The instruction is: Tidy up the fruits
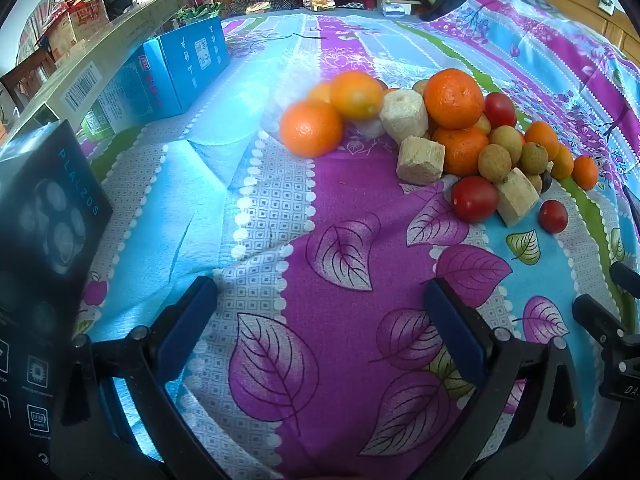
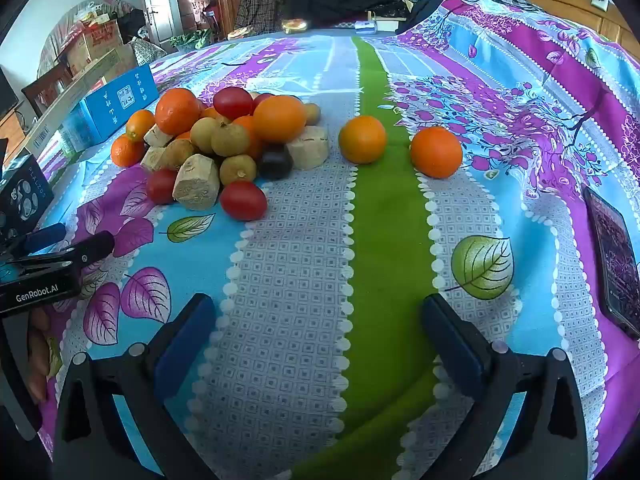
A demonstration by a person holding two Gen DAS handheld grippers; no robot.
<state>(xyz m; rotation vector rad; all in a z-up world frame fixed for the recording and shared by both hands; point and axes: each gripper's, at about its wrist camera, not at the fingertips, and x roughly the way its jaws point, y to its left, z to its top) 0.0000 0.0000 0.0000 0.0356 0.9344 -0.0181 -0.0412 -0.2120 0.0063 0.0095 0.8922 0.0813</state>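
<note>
With your left gripper and right gripper both spread and empty, the fruit pile far left may roll apart if you nudge it.

Black hand-held gripper frames, blue finger pads, silver screws, white "GenRobot.AI" marking

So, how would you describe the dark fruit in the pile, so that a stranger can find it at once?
In the right wrist view, start from the green stripe on the flowered tablecloth and go left to the fruit pile. On the pile's near edge, the dark fruit sits between a brown longan and a pale sugarcane chunk. It is the only nearly black piece there; everything around it is orange, red, brown or beige.
</note>
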